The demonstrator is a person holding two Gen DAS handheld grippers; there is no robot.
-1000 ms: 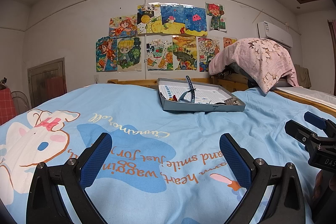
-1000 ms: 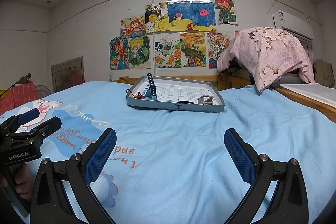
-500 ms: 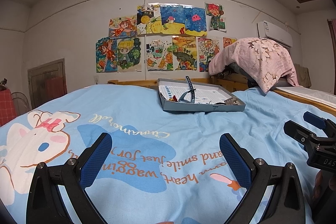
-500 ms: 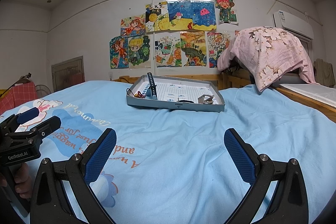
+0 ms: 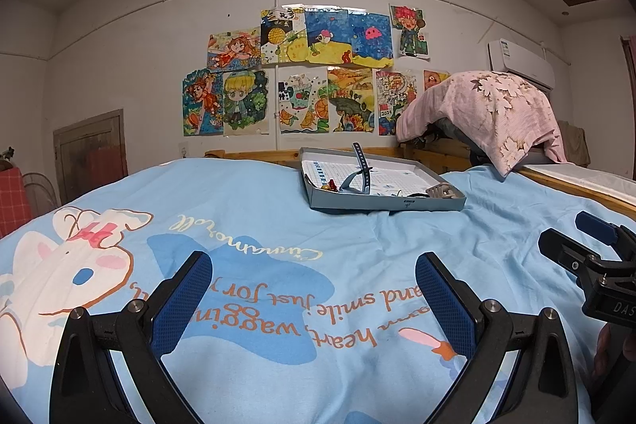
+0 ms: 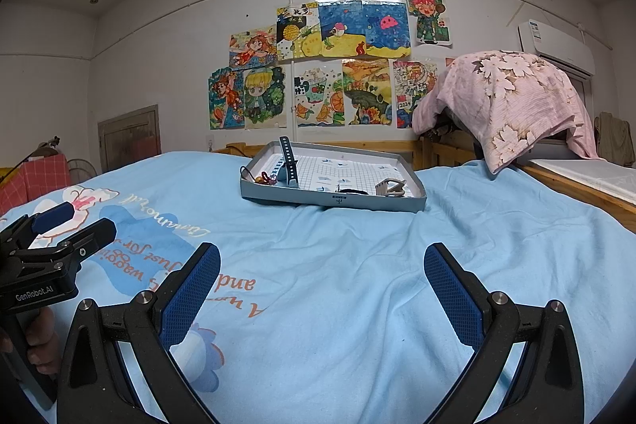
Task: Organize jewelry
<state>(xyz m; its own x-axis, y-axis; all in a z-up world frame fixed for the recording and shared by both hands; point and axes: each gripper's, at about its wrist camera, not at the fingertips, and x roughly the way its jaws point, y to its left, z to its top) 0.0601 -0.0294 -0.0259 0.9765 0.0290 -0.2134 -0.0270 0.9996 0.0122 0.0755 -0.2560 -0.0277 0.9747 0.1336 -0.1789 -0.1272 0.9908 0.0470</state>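
Both grippers empty, low over the bed, jewelry sitting in the far tray.

We hold the left gripper [image 5: 314, 289] and right gripper [image 6: 322, 281] side by side just above the blue bedspread [image 6: 357, 265], fingers spread wide with nothing between them, both aimed at the shallow grey tray [image 6: 334, 202], which lies well ahead near the headboard. The tray keeps small pieces from sinking into the soft cover. In it a blue band [image 6: 289, 161] stands arched at the left beside small beads [image 6: 265, 179]; a silver piece [image 6: 390, 188] sits near the right front. We cannot tell whether these are already sorted or awaiting sorting.
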